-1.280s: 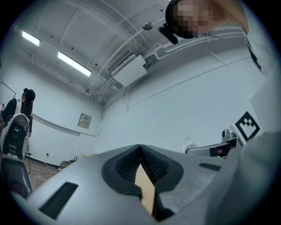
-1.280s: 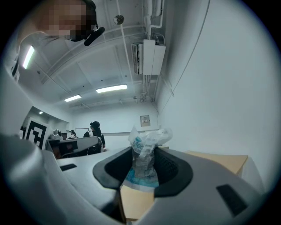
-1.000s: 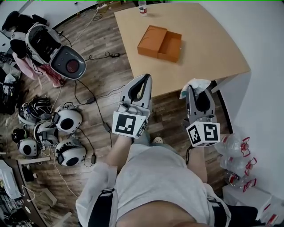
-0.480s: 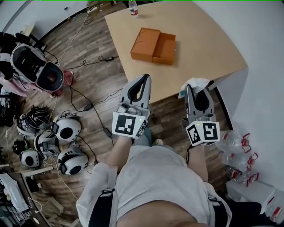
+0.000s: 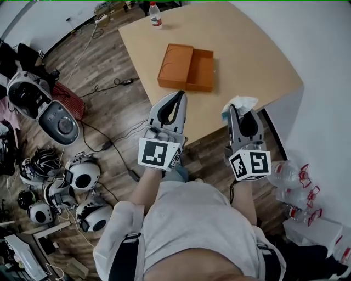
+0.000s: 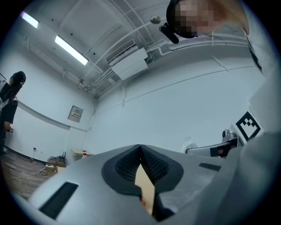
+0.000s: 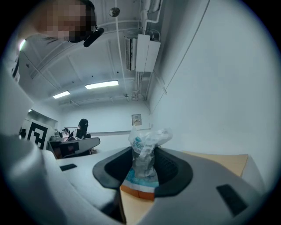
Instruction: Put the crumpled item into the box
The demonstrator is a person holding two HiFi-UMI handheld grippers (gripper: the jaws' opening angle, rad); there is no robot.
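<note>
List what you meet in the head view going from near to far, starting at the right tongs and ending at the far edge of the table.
First the right tongs → crumpled item clamped in them → orange box, lying open → water bottle near the far table edge.

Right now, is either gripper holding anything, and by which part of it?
The right gripper pinches the crumpled clear plastic wrapper with blue print by its lower part. The left gripper is shut, empty.
</note>
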